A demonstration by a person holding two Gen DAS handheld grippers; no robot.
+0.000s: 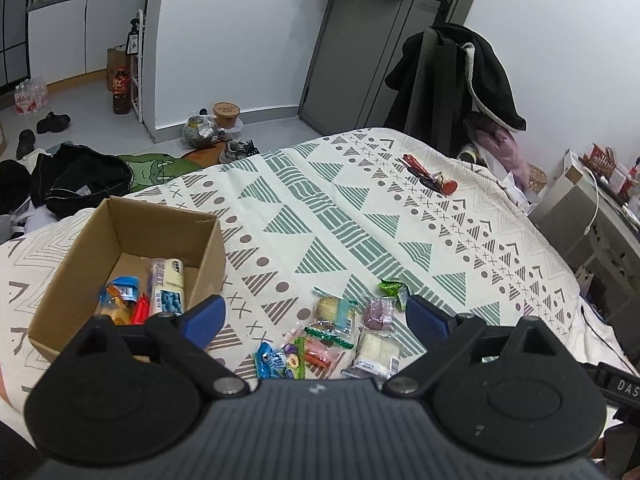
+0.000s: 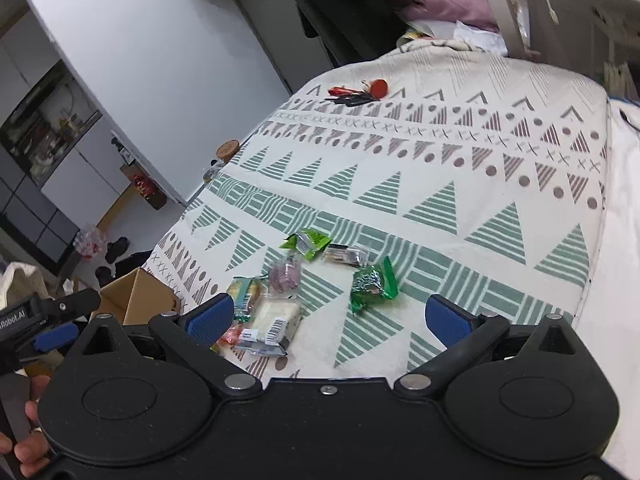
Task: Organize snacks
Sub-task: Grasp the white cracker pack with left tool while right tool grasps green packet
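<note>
Bedspread [image 1: 320, 216] lies open beyond snacks [image 1: 332, 332]; cardboard box [image 1: 120, 248] seemingly blocks left.

both views are evenly lit by soft, cool indoor light, with no hard shadows on the bedspread [image 1: 360, 208]. strong fisheye bending curves the walls and door [image 1: 360, 40] toward the edges, and the corners go dark. the centre is sharp; the snacks [image 2: 280, 300] read clearly. faint sheen on the black gripper housings at the bottom. no motion blur.
</note>
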